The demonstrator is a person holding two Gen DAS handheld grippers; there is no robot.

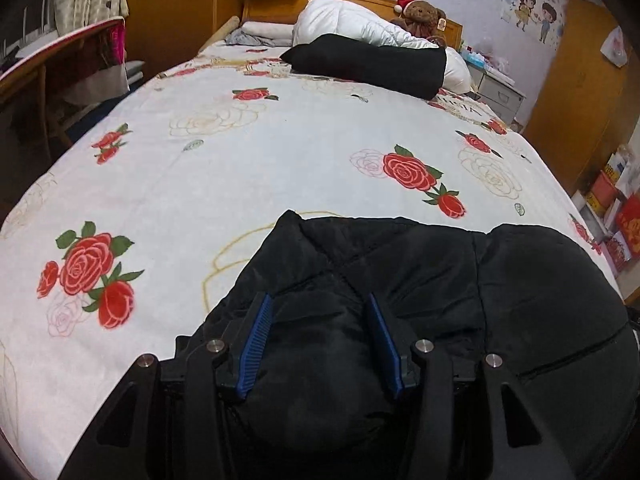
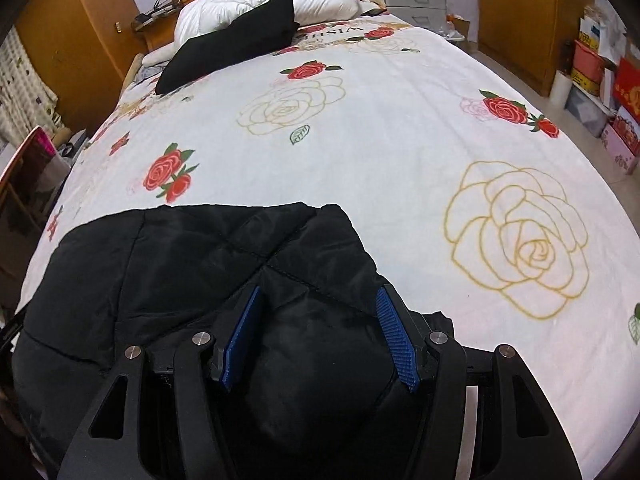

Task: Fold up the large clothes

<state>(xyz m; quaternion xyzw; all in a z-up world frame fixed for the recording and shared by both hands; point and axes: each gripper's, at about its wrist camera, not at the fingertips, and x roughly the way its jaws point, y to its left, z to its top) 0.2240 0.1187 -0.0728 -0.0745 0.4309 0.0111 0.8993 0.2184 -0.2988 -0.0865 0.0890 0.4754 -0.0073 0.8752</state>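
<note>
Left gripper (image 1: 320, 340) and right gripper (image 2: 320, 336), each clamped on a bulge of the black padded jacket (image 1: 440, 280) lying ahead on the bedspread (image 1: 260, 152); slick padding may slip free.

left gripper (image 1: 320, 308): blue pads (image 1: 256, 344) clamp a bulge of black padded jacket (image 1: 420, 272) | jacket: at 6 o'clock on rose-print bedspread (image 1: 260, 152) | 12 o'clock: black pillow (image 1: 368, 62), white duvet (image 1: 348, 20), teddy bear (image 1: 422, 14)
</note>
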